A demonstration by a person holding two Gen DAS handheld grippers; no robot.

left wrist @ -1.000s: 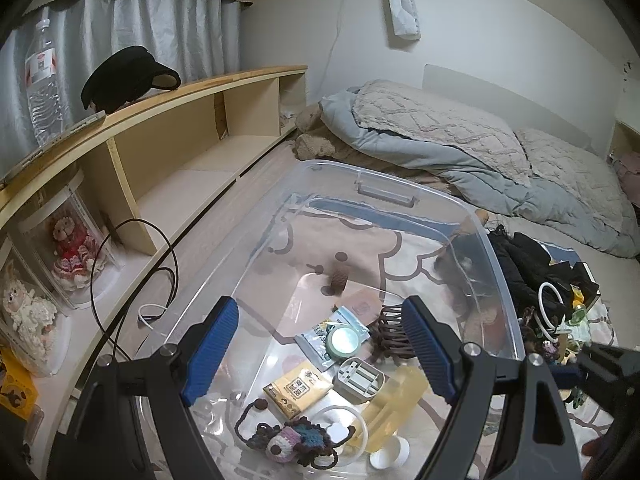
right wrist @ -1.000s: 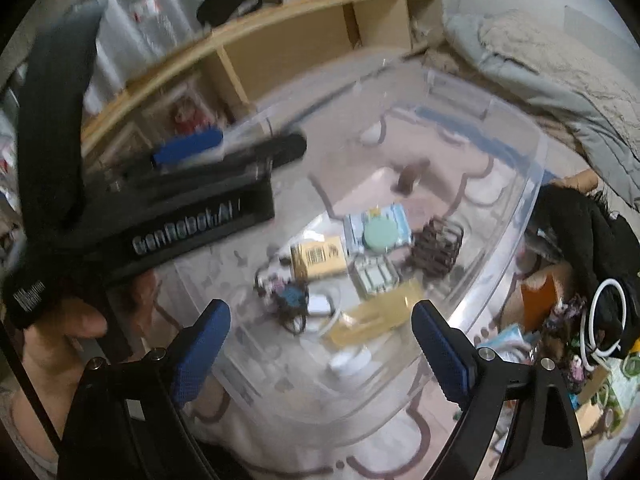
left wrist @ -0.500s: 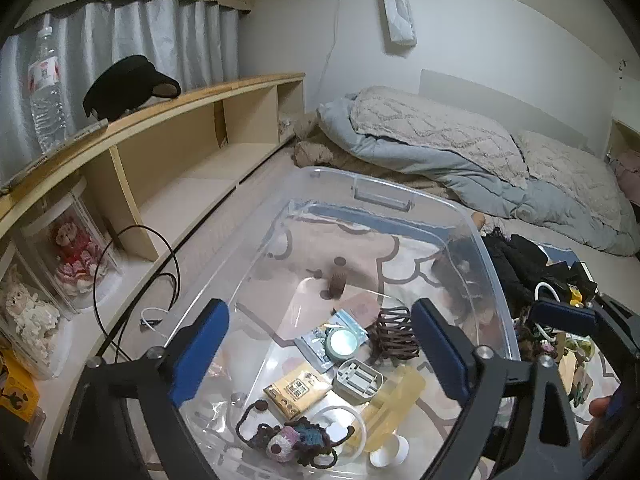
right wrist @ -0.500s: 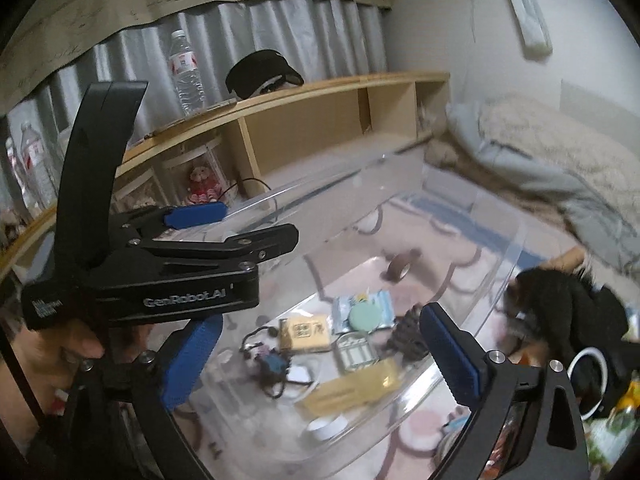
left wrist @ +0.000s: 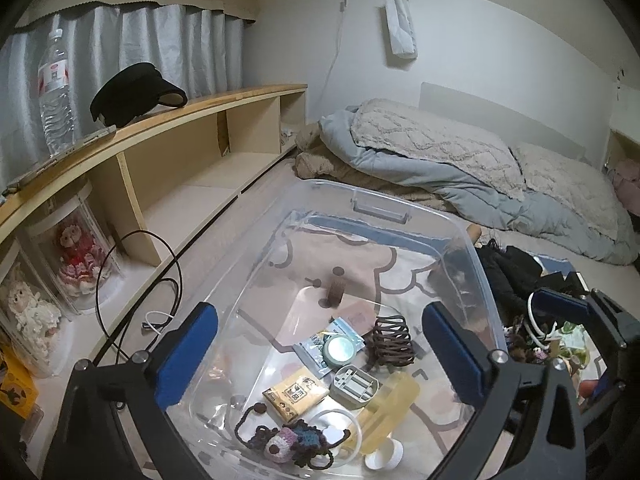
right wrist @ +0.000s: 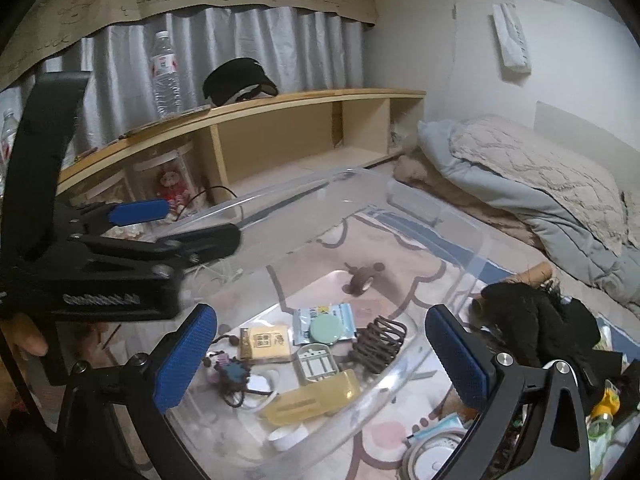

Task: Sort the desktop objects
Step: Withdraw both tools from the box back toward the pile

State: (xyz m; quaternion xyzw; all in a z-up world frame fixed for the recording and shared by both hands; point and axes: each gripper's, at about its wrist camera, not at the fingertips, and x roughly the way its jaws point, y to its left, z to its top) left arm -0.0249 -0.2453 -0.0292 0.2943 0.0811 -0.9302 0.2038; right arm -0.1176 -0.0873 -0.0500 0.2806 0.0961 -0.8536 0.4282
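A clear plastic bin [left wrist: 380, 208] [right wrist: 400, 196] stands on the rug. In it lie a brown hair claw [left wrist: 392, 340] [right wrist: 378, 344], a round green tin on a packet [left wrist: 340, 350] [right wrist: 325, 325], a yellow card packet [left wrist: 294, 396] [right wrist: 264, 343], a grey plug adapter [left wrist: 354, 385], a yellowish case [right wrist: 312, 398] and a crocheted charm [left wrist: 288, 444]. My left gripper [left wrist: 320, 356] is open and empty above the bin's near end. My right gripper [right wrist: 320, 356] is open and empty above the bin's right side.
A pile of loose items with black cloth [left wrist: 516, 276] [right wrist: 532, 312] lies right of the bin. A wooden shelf [left wrist: 180, 120] on the left holds a water bottle [left wrist: 56, 92] and a black visor [left wrist: 136, 94]. Bedding [left wrist: 460, 164] lies behind.
Both grippers have lifted and drawn back from the bin, so more of the room shows. The right one tilted up the most. Both stayed open and empty; the bin's contents have not moved.
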